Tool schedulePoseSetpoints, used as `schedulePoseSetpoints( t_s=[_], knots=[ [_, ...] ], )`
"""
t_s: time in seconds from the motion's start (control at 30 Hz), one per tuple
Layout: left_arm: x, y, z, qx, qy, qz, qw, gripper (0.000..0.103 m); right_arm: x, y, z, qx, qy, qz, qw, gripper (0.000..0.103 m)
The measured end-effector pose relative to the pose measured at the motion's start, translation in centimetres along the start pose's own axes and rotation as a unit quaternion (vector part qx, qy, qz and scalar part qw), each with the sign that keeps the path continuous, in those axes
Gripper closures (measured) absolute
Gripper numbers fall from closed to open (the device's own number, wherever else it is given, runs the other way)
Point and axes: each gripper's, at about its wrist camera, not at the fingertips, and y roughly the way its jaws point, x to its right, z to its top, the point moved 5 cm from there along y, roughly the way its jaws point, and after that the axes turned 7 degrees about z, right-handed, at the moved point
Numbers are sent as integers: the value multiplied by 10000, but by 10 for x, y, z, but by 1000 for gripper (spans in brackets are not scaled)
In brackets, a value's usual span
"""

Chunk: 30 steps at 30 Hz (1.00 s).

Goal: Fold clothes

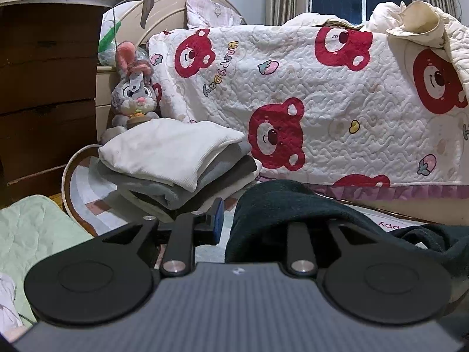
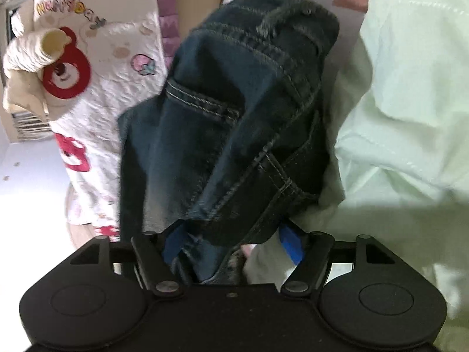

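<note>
A big white quilt (image 1: 337, 102) with red bear faces is seen draped over the bed, and it fills most of the left wrist view. The same quilt is seen at the left side of the right wrist view. A pale green cover (image 2: 410, 117) is spread out at the right of that view, and it is also seen low at the left of the left wrist view.

The dark jeans (image 2: 234, 123) are the thing being folded. In the right wrist view they are bunched up and hang in front of the camera, between the quilt and the green cover. Light stitching and a pocket edge can be seen on them. In the left wrist view the dark cloth is heaped right in front of the tool and covers its right finger.

A dark wooden dresser (image 1: 47, 88) is seen at the far left. A pile of folded clothes (image 1: 176, 161) is stacked in front of the quilt, with a white piece on top and grey ones under it. A grey toy bunny (image 1: 134, 94) sits just behind the pile.

The right gripper (image 2: 233, 239) is clamped on the jeans, with the cloth pinched between its blue pads (image 2: 290, 242). For the left gripper (image 1: 243, 220), only one blue pad is seen, so it cannot be told if it is apart or together.
</note>
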Motion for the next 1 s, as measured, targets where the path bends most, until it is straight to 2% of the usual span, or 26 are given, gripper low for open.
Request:
schedulePoseSetpoints(
  t_s=[0.07,0.13,0.17,0.2,0.27,0.33,0.43,0.53,0.63,0.67,0.73,0.9,1.0],
  knots=[
    [0,0,0,-1,13,-18,10000,78,1,11,6,220,-41,-274,9994,22],
    [0,-2,0,3,50,-17,10000,78,2,15,10,456,44,-295,9985,22],
    [0,-2,0,2,58,-14,10000,77,-1,15,13,511,2,-248,9984,34],
    [-1,-3,0,0,66,-10,10000,76,-6,15,16,503,-138,-182,9985,56],
    [-2,-4,0,-10,76,-22,10000,72,-18,14,22,465,-531,-37,9975,73],
    [-3,-5,0,-21,86,-52,9999,68,-42,5,28,429,-1312,116,9904,76],
    [2,-6,-1,-118,135,-318,9993,59,-84,-12,35,645,-2608,204,9630,78],
    [11,-3,-5,-388,122,-776,9962,57,-127,-27,47,1039,-3544,175,9291,79],
    [26,3,-25,-1073,-71,-1592,9814,49,-166,-37,57,1414,-4295,5,8919,79],
    [33,5,-36,-1217,104,-1638,9789,47,-175,-41,62,1523,-4451,-16,8824,79],
    [47,7,-53,-1414,555,-1618,9751,45,-194,-46,76,1764,-4562,27,8722,80],
    [70,12,-81,-1622,1354,-1458,9665,37,-214,-94,91,2638,-4710,-23,8417,82],
    [83,15,-98,-1741,1828,-1357,9581,32,-217,-116,91,3083,-4940,-203,8128,83]
  ],
)
